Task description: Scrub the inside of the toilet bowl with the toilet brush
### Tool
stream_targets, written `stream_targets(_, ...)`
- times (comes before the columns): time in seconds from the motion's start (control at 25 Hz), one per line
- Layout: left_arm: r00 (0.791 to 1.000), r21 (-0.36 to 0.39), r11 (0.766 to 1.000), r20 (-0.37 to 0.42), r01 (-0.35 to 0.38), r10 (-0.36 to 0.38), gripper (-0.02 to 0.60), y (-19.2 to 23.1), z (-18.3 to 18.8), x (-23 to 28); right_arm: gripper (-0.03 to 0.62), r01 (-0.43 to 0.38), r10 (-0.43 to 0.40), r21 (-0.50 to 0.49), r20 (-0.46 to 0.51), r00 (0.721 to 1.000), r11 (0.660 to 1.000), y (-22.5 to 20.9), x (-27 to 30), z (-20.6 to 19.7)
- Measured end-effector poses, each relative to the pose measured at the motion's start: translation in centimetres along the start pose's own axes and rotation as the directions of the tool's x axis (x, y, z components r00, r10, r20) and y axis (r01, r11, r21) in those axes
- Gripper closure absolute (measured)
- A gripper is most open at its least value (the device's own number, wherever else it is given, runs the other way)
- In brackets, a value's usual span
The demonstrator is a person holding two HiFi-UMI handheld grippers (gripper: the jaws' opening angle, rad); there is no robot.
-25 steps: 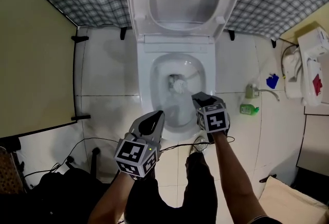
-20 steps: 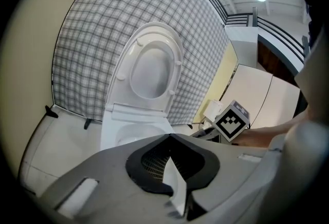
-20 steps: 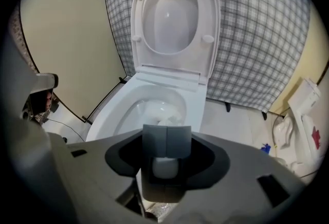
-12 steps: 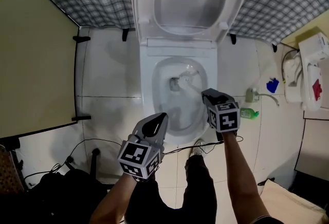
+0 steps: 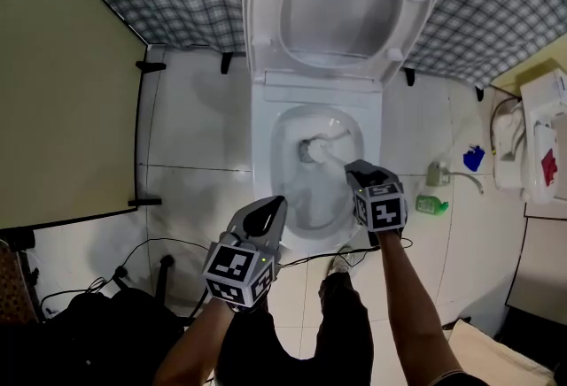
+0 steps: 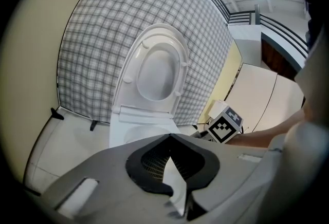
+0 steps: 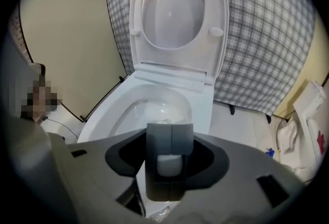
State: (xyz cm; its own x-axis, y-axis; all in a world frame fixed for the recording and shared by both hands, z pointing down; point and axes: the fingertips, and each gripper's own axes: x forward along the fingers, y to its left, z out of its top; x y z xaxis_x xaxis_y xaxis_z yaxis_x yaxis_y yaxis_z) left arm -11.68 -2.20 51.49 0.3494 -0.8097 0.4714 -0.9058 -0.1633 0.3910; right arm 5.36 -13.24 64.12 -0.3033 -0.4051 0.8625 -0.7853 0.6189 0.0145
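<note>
Right hand-held gripper [image 5: 356, 172] is clamped on the toilet brush [image 5: 313, 150] handle, with the brush head down inside the toilet bowl [image 5: 263, 145]. Left hand-held gripper [image 5: 264, 214] is closed with nothing in it, hovering by the bowl's front.

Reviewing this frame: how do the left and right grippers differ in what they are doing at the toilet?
The right gripper has its jaws clamped on the toilet brush by its handle; the left gripper has its jaws together with nothing between them. The right gripper tilts steeply down over the toilet bowl, with the brush's head inside; the left gripper points flatter, near the bowl's front, apart from the brush. Both face the bowl.
</note>
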Motion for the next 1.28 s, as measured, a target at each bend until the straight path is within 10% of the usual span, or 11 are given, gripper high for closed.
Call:
stream_targets(0.96, 0.999, -0.019, 0.999, 0.007, -0.042, 0.043, 0.571, 1.8, -0.3, -1.9, 0.381, -0.012, 0.032, -0.074, 0.286, 0.958, 0.997, 2.2, -2.9, 11.7)
stream_targets(1.28, 0.998, -0.029, 0.998, 0.014, -0.056, 0.056, 0.572, 2.1, 0.5, -2.2, 0.381, -0.058, 0.075, -0.101, 0.176, 0.981, 0.993, 4.9, 1.3, 8.9)
